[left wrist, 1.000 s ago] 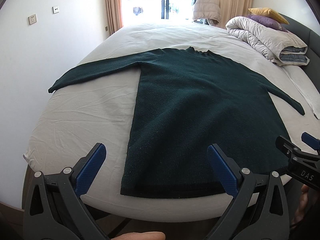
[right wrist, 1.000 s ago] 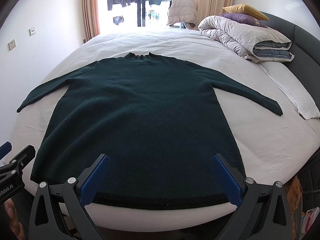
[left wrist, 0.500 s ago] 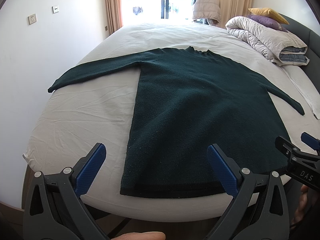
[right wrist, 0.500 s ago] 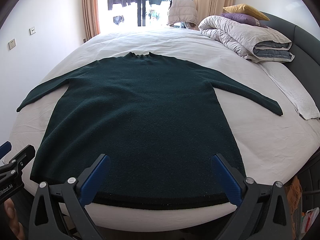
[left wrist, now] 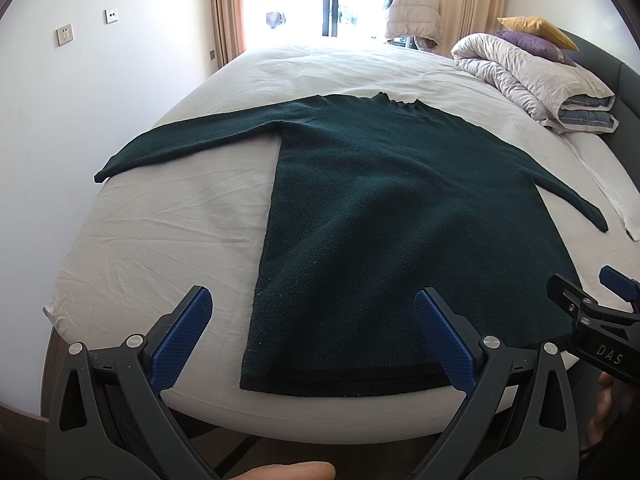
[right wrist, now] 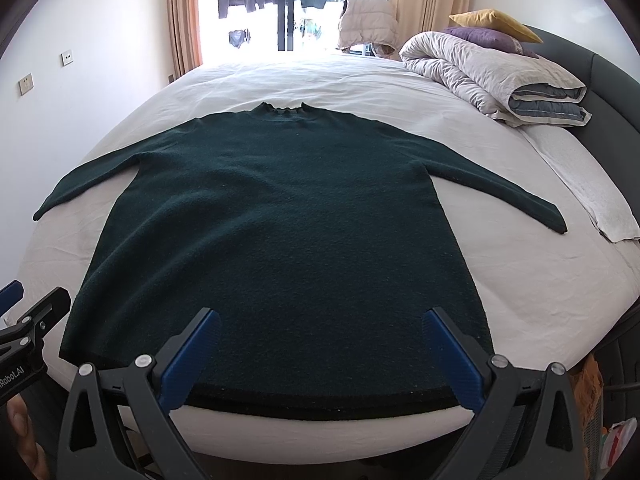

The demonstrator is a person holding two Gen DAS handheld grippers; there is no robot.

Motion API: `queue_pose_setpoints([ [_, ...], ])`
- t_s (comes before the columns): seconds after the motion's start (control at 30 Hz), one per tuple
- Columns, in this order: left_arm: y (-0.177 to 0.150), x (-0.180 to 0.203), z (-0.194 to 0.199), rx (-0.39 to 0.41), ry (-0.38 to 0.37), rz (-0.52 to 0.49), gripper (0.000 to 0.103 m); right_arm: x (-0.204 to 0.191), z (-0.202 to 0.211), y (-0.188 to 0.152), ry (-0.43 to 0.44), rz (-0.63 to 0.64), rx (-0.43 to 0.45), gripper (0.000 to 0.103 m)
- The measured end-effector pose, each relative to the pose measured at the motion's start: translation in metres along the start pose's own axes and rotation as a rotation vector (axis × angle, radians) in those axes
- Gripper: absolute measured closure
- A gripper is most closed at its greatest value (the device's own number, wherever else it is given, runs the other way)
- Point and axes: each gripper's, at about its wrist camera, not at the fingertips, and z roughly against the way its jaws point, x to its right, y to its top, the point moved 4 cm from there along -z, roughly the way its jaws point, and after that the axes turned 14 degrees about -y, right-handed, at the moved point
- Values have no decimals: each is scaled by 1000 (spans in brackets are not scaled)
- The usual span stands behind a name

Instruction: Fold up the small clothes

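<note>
While we stand at the foot of the big white bed [right wrist: 520, 280], a dark green sweater [right wrist: 288, 232] lies flat on it, front down or up we cannot tell, with both sleeves spread out to the sides and its bottom edge near us. A rolled blanket [right wrist: 492, 76] sits far off by the pillows [right wrist: 492, 26]. Our left claw [left wrist: 312, 332] is wide apart over the sweater's bottom corner, holding nothing. Our right claw [right wrist: 320, 344] is wide apart too, just above the bottom edge.

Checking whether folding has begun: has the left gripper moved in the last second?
No. The left gripper stays open, framing the same sweater hem at the bed edge.
</note>
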Motion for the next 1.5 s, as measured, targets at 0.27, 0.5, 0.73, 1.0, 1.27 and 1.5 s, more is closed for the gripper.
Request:
queue_pose_setpoints([
  [0.27, -1, 1, 0, -2, -6, 6, 0, -1, 0, 0, 1, 0, -1, 0],
  [0.5, -2, 0, -2, -9, -17, 23, 0, -3, -1, -1, 2, 6, -2, 0],
  [0.73, 0, -10, -4, -8, -66, 61, 0, -10, -3, -1, 6, 15, -4, 0],
  [1.0, 12, -53, -3, 62, -134, 151, 0, -28, -10, 11, 52, 54, 32, 0],
  [1.27, 42, -170, -13, 205, -235, 436, 0, -51, -21, 38, 178, 45, 77, 0],
  [1.5, 83, -302, -44, 266, -342, 734, 0, -75, -39, 49, 306, 19, 32, 19],
])
